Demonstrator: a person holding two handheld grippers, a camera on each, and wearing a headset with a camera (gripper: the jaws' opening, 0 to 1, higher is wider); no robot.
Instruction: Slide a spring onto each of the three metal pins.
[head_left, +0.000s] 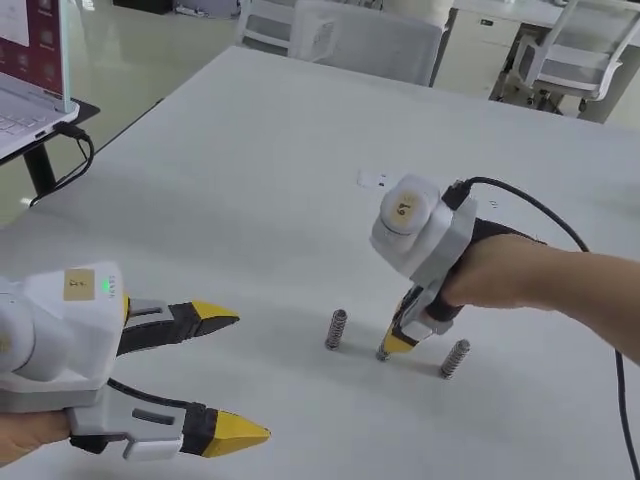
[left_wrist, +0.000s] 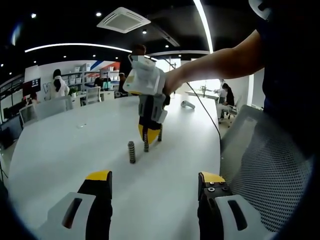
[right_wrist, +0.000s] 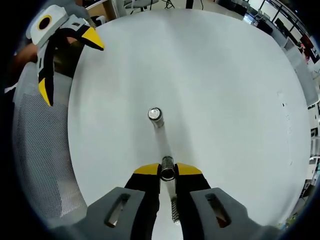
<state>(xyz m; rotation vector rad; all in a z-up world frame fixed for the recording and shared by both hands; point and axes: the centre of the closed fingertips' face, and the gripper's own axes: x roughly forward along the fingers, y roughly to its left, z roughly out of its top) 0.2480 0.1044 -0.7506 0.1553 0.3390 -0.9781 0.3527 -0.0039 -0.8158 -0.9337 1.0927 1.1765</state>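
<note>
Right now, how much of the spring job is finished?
Two look done: the first coiled metal spring and the second spring stand upright on the white table, seemingly over pins. In hand: the right tool is shut on the middle spring. Left: seat it and let go. The left tool is open, holding nothing.

You work at a wide white table (head_left: 250, 180). A laptop (head_left: 30, 60) sits on a dark stand to your left, with a black cable (head_left: 78, 148) looping off it. The pale glossy floor (head_left: 140, 65) shows past the table edge. White chairs (head_left: 365, 40) stand at the far side. A grey mesh chair (left_wrist: 270, 165) is just beside you. The ceiling is dark, with a square vent (left_wrist: 123, 20), long light strips (left_wrist: 202, 25) and small spotlights. People (left_wrist: 57, 82) are at the back near shelves, and it's bright at that end.
</note>
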